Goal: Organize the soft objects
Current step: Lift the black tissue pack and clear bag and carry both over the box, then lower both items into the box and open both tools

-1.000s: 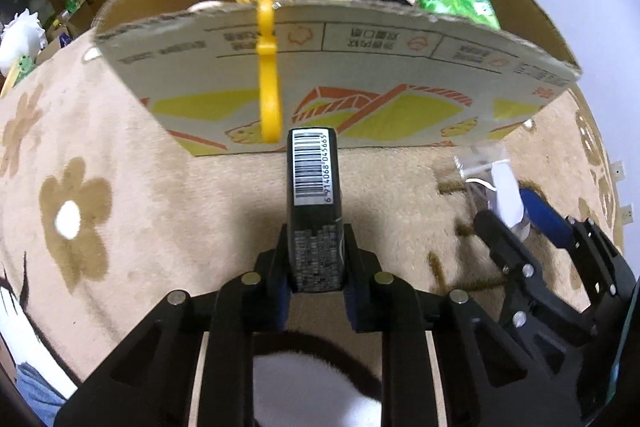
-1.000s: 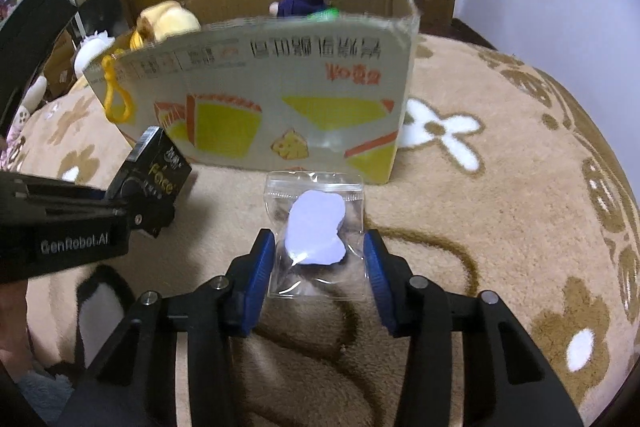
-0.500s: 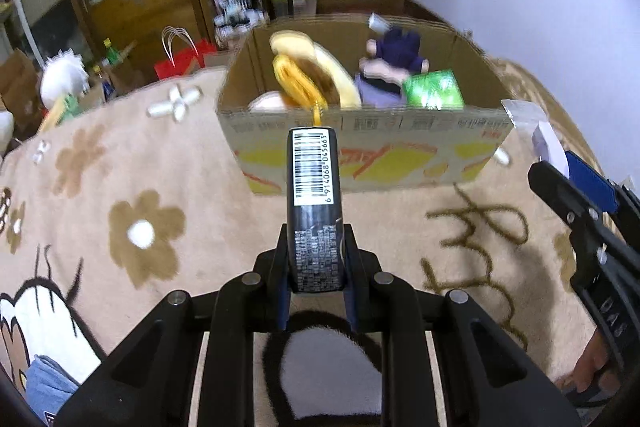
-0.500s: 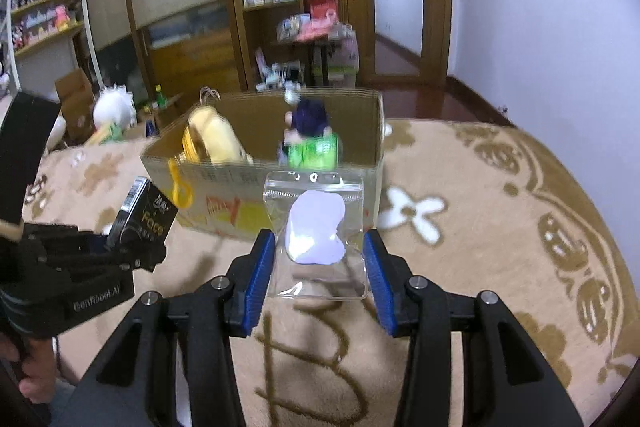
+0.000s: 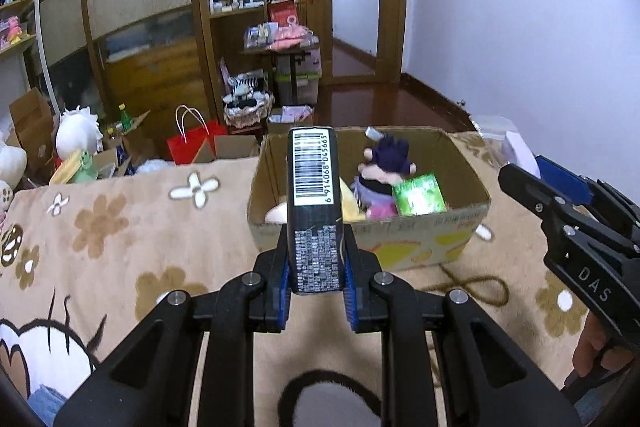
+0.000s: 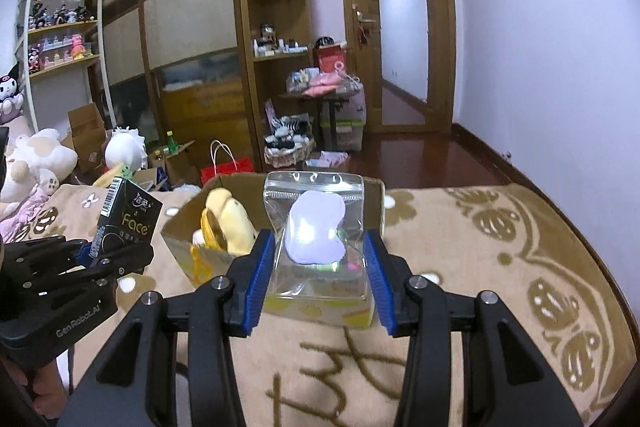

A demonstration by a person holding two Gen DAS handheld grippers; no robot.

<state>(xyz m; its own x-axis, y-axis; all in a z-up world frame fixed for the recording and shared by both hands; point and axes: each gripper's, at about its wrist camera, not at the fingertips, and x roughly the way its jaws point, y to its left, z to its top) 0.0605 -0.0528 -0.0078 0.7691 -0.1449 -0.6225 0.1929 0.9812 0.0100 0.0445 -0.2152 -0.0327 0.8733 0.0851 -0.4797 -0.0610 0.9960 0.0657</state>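
My left gripper (image 5: 316, 275) is shut on a black tissue pack (image 5: 314, 207) with a barcode; it also shows in the right wrist view (image 6: 128, 223). My right gripper (image 6: 320, 271) is shut on a clear zip bag (image 6: 316, 227) holding a pale purple soft piece. Both are held above the carpet in front of an open cardboard box (image 5: 460, 227). The box holds a yellow plush (image 6: 228, 219), a purple-haired doll (image 5: 384, 171) and a green pack (image 5: 418, 193). The right gripper (image 5: 560, 203) shows at the right of the left wrist view.
A beige flower-pattern carpet (image 5: 120, 227) covers the surface. Behind it stand wooden cabinets (image 6: 200, 67), a red paper bag (image 5: 192, 143), plush toys (image 6: 40, 155) and cluttered boxes. A door (image 6: 400, 47) is at the back right.
Both grippers have risen and pulled back from the box's front wall; the box now lies lower and farther away, with its inside visible. Both still hold their objects.
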